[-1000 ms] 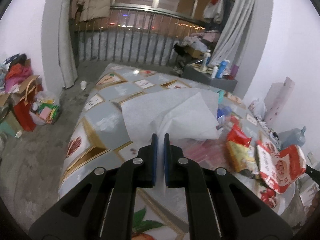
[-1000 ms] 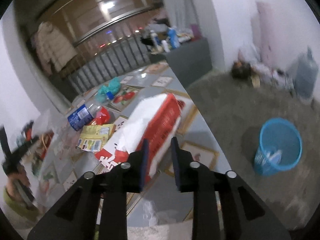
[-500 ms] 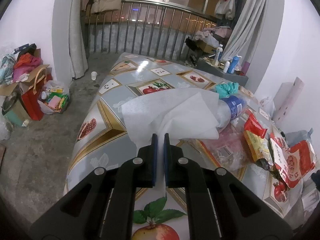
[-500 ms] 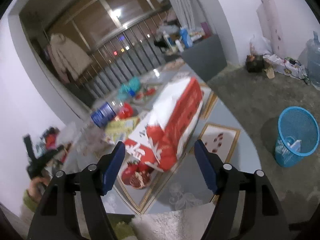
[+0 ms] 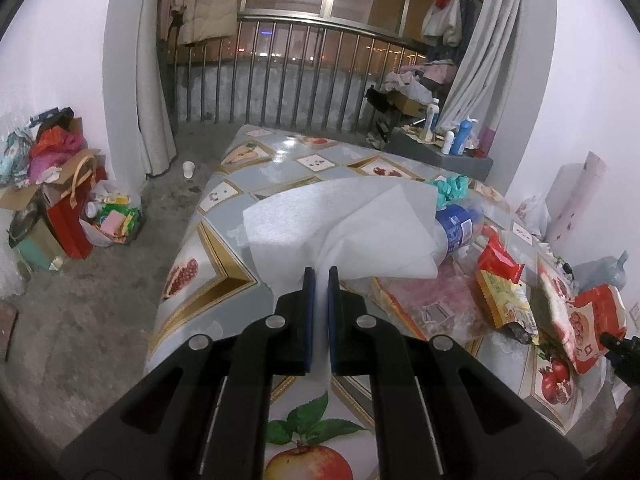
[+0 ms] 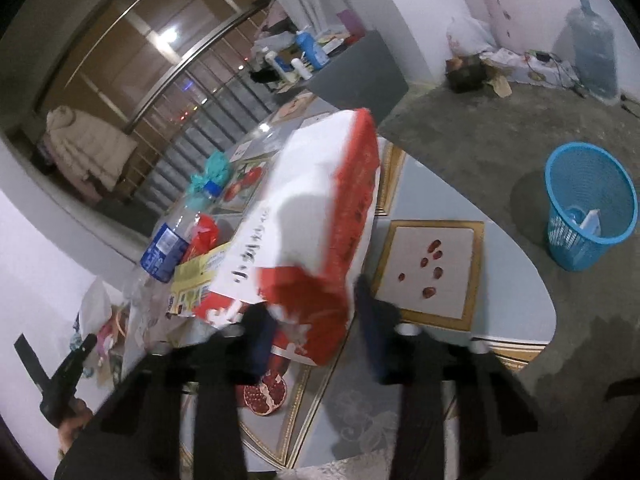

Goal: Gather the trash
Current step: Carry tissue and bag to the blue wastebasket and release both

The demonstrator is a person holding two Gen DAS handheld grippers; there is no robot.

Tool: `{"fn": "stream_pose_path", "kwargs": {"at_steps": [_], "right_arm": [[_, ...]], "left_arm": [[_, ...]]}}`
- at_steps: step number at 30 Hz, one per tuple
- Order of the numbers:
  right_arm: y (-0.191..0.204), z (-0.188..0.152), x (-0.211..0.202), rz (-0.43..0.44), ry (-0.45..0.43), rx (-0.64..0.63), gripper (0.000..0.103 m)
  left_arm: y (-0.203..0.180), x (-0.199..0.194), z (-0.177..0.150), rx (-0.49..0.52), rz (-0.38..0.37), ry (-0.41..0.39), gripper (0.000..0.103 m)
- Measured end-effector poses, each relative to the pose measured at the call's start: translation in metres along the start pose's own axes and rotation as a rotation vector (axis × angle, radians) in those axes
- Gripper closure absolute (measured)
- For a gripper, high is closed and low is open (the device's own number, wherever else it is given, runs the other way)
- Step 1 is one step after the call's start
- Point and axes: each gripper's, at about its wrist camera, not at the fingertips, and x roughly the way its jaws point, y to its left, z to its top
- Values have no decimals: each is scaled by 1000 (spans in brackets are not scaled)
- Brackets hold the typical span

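Note:
My left gripper point(image 5: 319, 276) is shut on a bunched corner of a white tissue sheet point(image 5: 340, 224), which fans out above the patterned table point(image 5: 208, 248). In the right wrist view, a big red and white snack bag point(image 6: 320, 208) lies on the table. Its near end sits between the fingers of my right gripper point(image 6: 316, 328). The jaws are closing and the picture is blurred, with the bag filling the gap between the pads. The left wrist view shows the same bag point(image 5: 592, 320) at the far right.
A plastic bottle with a blue label point(image 5: 456, 228), a red packet point(image 5: 500, 256), a yellow packet point(image 5: 504, 304) and a teal wad point(image 5: 452, 184) lie on the table. A blue mesh bin point(image 6: 588, 204) stands on the floor to the right. Bags and boxes point(image 5: 60, 200) pile up by the left wall.
The right jaws let go of the bag, spread wide, then came in around its near end as the gripper sank and rolled. The left gripper kept hold of the tissue.

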Motion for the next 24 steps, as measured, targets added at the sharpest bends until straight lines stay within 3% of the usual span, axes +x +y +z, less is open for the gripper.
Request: {"fn": "stream_pose_path", "kwargs": {"at_steps": [9,15,20,24], "right_arm": [[-12,15,-22,5,-99,23,78],[-24,31,-54,2,-222,10,78],[-47,49,-95,-111,-372,9,78],[-82,59,-124,-262,-466,43,78]], "left_arm": [[-21,-30,16,48,-17,-65,99],[-64,-53,38,128,-87,-132,99],[-132,-57,59,204,-248,-163,99],[-204,-44,67,275,-425,-116,99]]}}
